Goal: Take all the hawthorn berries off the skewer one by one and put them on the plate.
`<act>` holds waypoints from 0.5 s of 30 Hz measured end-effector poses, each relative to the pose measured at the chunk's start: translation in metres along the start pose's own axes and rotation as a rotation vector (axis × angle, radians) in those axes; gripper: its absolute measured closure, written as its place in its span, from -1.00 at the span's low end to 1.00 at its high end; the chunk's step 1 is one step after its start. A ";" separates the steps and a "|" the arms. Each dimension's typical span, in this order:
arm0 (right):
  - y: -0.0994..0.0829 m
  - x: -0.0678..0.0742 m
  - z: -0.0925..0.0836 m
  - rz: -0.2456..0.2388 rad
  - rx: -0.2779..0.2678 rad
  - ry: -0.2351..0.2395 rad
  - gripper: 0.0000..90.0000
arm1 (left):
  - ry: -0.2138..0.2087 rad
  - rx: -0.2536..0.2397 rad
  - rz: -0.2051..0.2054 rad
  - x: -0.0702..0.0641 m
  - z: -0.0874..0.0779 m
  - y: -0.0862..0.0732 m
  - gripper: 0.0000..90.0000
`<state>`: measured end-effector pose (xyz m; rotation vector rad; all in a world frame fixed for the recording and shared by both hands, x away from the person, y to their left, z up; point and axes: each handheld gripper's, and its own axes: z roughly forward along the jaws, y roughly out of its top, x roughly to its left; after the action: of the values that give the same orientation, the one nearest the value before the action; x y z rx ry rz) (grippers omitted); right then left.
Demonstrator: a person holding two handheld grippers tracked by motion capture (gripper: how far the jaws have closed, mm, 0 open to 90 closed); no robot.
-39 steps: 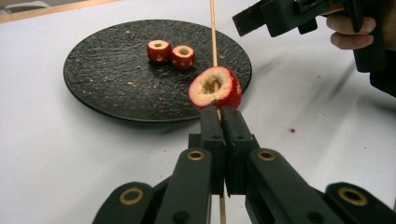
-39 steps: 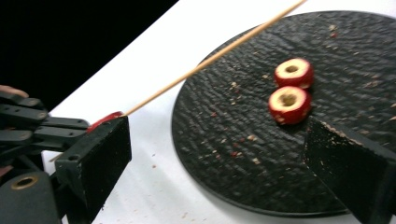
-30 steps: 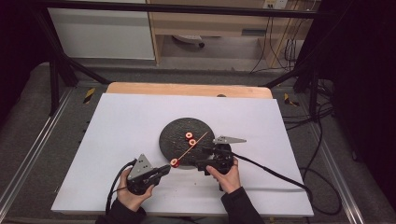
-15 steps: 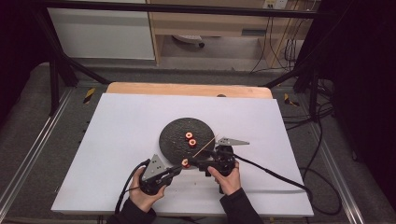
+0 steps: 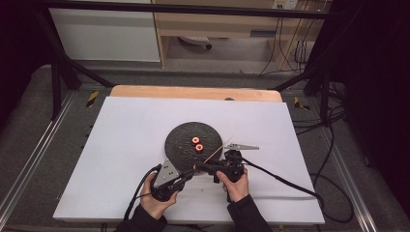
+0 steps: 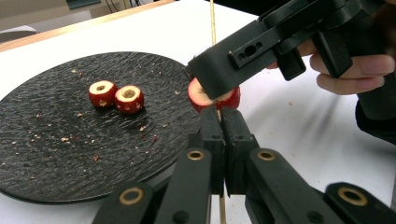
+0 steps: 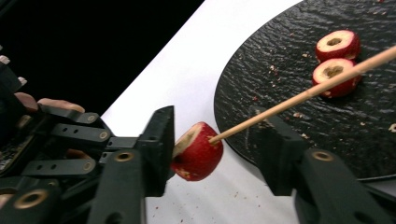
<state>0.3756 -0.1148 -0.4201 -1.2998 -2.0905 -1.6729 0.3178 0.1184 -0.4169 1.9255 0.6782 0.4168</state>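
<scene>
Holding steady at the near edge of the desk [image 5: 121,145], both my hands sit just below the black slate plate [image 5: 183,145]. My left gripper [image 6: 223,135] has its jaws pressed together on the thin wooden skewer [image 7: 299,98], which runs up between them and away over the white sheet. My right gripper [image 7: 210,144] has its jaws spread, one on each side of the skewer; a red cored fruit piece [image 7: 196,151] is threaded on the stick and rests against one jaw, the other jaw standing apart from it. In the left gripper view the same fruit piece [image 6: 212,98] sits just beyond my closed jaws, under the right gripper's body, at the plate's rim.

Two more cored fruit pieces [image 5: 197,144] lie side by side on the plate, touching or nearly so. Crumbs are scattered over the slate and the sheet beside it.

Compared with a second ago, my left gripper [image 5: 186,175] has moved rightward and now meets my right gripper [image 5: 203,166] at the plate's near edge; the fruit on the skewer is now between them. The two pieces on the plate have not shifted.
</scene>
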 end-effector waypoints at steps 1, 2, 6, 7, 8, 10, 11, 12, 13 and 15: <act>0.000 0.000 0.000 0.000 0.000 0.000 0.25 | 0.001 0.000 0.000 0.000 0.000 0.000 0.96; 0.000 0.000 0.000 0.007 0.003 0.006 0.31 | 0.002 0.001 0.001 0.000 0.000 -0.001 0.96; 0.000 0.000 0.000 0.019 0.008 0.023 0.41 | 0.003 -0.002 0.001 0.001 0.000 -0.001 0.96; 0.000 0.000 0.000 0.024 0.009 0.026 0.43 | 0.002 -0.003 0.000 0.001 0.000 -0.002 0.96; 0.001 0.000 0.000 0.025 0.007 0.028 0.46 | 0.002 -0.003 0.000 0.001 0.000 -0.002 0.96; 0.002 0.000 -0.001 0.030 0.000 0.034 0.49 | 0.003 -0.006 0.001 0.001 -0.001 -0.002 0.96; 0.003 0.000 -0.001 0.031 0.001 0.035 0.49 | 0.003 -0.007 0.001 0.001 -0.001 -0.002 0.96; 0.003 0.000 -0.001 0.031 0.001 0.035 0.49 | 0.003 -0.008 0.000 0.002 -0.002 -0.002 0.96; 0.003 0.000 -0.001 0.031 0.001 0.035 0.51 | 0.004 -0.009 0.002 0.002 -0.003 -0.002 0.96; 0.004 -0.001 -0.001 0.029 -0.004 0.035 0.54 | 0.004 -0.011 0.001 0.002 -0.004 -0.002 0.96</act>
<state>0.3784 -0.1164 -0.4169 -1.2857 -2.0404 -1.6770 0.3168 0.1230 -0.4171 1.9152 0.6757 0.4247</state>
